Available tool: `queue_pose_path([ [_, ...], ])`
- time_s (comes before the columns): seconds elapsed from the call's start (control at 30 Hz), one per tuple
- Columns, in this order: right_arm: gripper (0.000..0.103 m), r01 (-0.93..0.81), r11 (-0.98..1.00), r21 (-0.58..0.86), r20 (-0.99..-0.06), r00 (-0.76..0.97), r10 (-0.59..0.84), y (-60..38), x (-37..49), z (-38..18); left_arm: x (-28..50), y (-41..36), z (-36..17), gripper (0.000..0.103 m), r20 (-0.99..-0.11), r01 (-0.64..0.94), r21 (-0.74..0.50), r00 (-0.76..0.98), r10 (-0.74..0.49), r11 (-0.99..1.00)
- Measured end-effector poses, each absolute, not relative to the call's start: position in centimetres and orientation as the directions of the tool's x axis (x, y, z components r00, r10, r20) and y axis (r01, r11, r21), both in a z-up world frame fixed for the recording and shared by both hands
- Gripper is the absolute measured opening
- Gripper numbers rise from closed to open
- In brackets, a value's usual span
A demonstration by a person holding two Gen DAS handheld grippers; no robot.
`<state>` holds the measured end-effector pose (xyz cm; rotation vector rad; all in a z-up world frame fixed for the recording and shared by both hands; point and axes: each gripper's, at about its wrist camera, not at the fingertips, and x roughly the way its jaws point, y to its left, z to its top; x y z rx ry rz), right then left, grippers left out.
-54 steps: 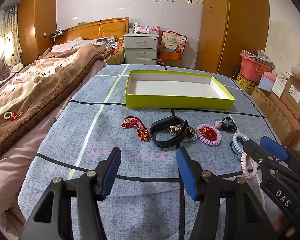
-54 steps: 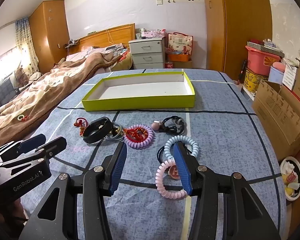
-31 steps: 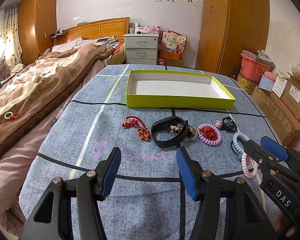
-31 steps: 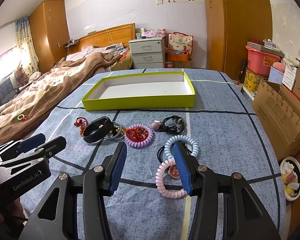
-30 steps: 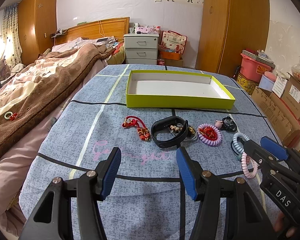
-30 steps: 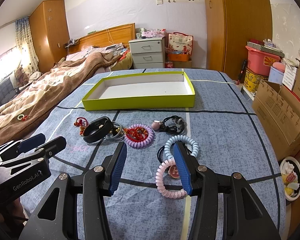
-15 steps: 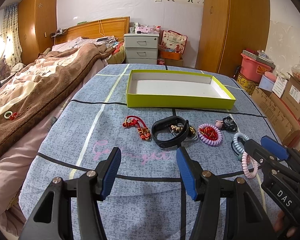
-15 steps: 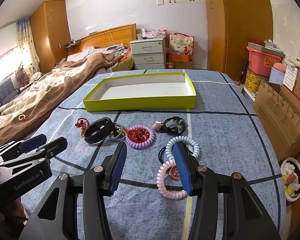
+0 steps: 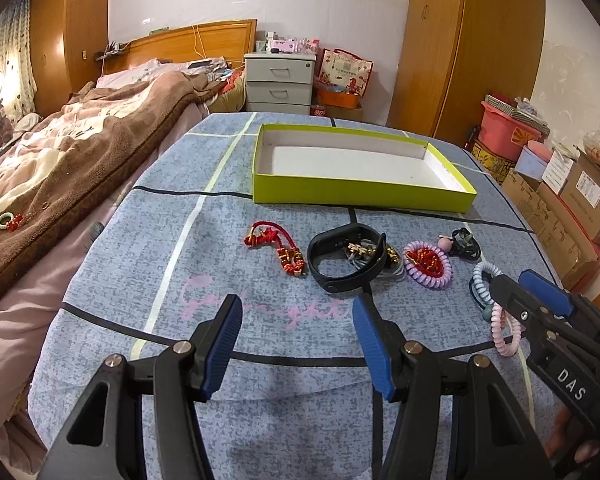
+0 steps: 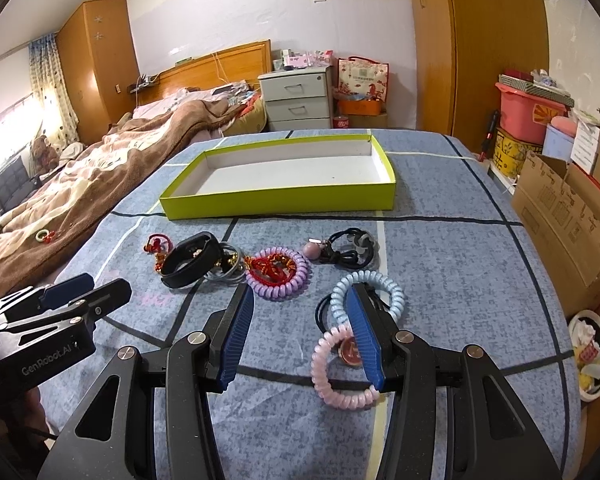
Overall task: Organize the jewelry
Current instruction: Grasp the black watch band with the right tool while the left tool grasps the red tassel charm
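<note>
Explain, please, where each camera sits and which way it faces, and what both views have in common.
Left wrist: on the left gripper, facing down the bed toward the green tray; own open fingers below, right gripper at right edge.
Right wrist: on the right gripper, same direction; own open fingers over the pink coil band, left gripper at left edge.
Shared: tray, black bracelet, purple coil.
</note>
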<state>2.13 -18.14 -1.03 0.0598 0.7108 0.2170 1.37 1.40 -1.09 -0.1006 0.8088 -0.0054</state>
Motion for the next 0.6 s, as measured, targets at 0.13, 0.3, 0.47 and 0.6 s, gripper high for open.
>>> queue_pose_path([
  [0.13,0.050,-0.222,0.963,0.150,-0.637,0.724,0.266,-17.5,3.5,-0.7,1.9,2.3,-1.2,0.060,-0.727,-0.022,-0.107,0.683,-0.063,0.994],
  [0.3,0.049,-0.287,0.941,0.180,-0.665,0.669,0.331,-15.5,6.2,-0.7,2.8,4.2,-1.6,0.060,-0.737,-0.039,-0.139,0.671,-0.077,0.990],
  [0.47,0.049,-0.357,0.914,0.194,-0.683,0.620,0.386,-13.2,8.1,-1.2,3.8,6.5,-1.9,0.060,-0.735,-0.072,-0.129,0.677,-0.046,0.989],
  [0.6,0.049,-0.415,0.892,0.178,-0.698,0.586,0.412,-11.3,9.2,-1.5,4.7,7.9,-2.2,0.060,-0.757,-0.087,-0.111,0.653,-0.028,0.990],
])
